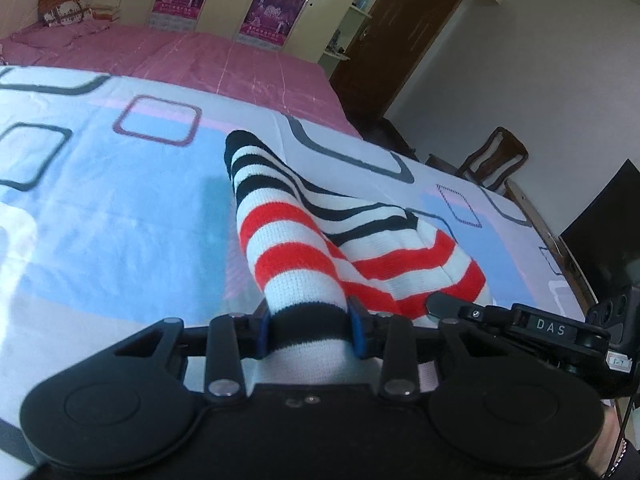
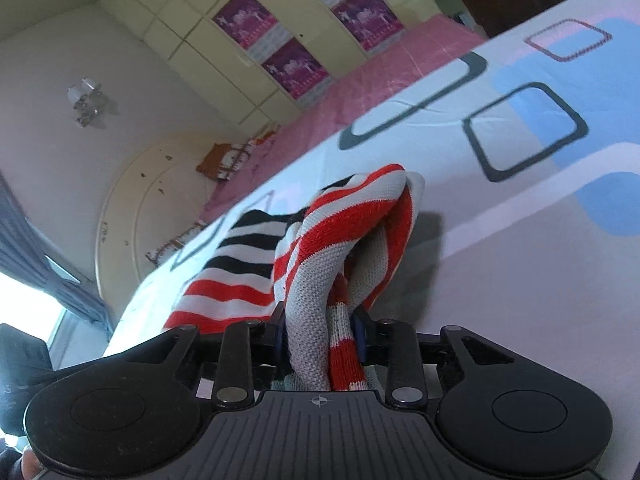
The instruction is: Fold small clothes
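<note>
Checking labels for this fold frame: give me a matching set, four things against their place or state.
1. left tool
2. right tool
3. pink bedspread
4. purple posters

a. on the cream wardrobe doors
b. shut on the black band of the red, white and black striped knit garment
c. beyond the blue-and-white patterned sheet
d. shut on a bunched red-and-white part

Pairs: 1-b, 2-d, 3-c, 4-a
</note>
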Action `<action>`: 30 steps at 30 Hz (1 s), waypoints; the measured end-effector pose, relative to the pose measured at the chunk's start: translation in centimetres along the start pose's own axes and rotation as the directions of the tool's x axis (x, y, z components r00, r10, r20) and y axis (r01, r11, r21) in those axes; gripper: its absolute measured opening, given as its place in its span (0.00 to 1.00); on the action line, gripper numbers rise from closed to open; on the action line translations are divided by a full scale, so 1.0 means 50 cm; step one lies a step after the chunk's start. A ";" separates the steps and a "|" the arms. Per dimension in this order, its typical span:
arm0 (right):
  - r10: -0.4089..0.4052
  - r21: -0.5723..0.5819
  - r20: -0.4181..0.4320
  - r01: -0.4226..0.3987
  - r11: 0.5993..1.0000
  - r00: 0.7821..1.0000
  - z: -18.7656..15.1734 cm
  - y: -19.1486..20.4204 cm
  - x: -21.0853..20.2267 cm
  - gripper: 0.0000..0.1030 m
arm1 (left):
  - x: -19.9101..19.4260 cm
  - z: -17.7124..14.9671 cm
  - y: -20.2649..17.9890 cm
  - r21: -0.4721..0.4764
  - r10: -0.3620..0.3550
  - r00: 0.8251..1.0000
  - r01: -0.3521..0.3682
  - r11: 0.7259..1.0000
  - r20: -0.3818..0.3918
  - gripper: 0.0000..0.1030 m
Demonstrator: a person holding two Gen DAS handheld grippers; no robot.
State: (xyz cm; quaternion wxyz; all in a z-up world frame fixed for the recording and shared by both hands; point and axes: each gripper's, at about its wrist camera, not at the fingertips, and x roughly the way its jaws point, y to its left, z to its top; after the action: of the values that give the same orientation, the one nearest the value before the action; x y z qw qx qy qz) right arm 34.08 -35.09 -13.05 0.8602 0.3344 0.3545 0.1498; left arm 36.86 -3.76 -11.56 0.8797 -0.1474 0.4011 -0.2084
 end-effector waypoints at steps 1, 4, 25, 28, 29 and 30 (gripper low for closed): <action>0.006 0.001 0.004 -0.006 1.000 1.000 -0.002 0.011 0.002 0.30 | -0.013 0.002 0.005 0.004 0.001 1.000 -0.001 1.000 0.007 0.34; 0.018 -0.009 0.013 -0.018 1.000 1.000 -0.015 0.062 0.013 0.30 | -0.057 0.011 0.029 0.015 0.004 1.000 -0.004 1.000 0.027 0.34; 0.058 -0.026 -0.005 -0.058 0.998 0.998 -0.244 0.484 0.315 0.30 | -0.331 0.062 0.466 0.025 0.051 0.995 -0.054 0.998 0.091 0.34; 0.068 -0.036 -0.030 -0.069 0.997 0.997 -0.259 0.513 0.376 0.30 | -0.340 0.060 0.520 0.012 0.084 0.992 -0.085 0.996 0.098 0.34; 0.069 -0.040 -0.041 -0.070 0.997 0.997 -0.265 0.521 0.397 0.30 | -0.339 0.059 0.532 0.008 0.094 0.991 -0.095 0.995 0.100 0.34; 0.066 -0.048 -0.052 -0.069 0.996 0.996 -0.270 0.529 0.416 0.30 | -0.339 0.056 0.547 0.005 0.104 0.989 -0.105 0.994 0.100 0.34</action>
State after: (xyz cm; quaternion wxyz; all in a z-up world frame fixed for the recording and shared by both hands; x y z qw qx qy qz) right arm 38.55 0.88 -12.71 0.8535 0.3208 0.3608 0.1961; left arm 35.75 28.52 -10.53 0.9092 -0.1321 0.3627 -0.1563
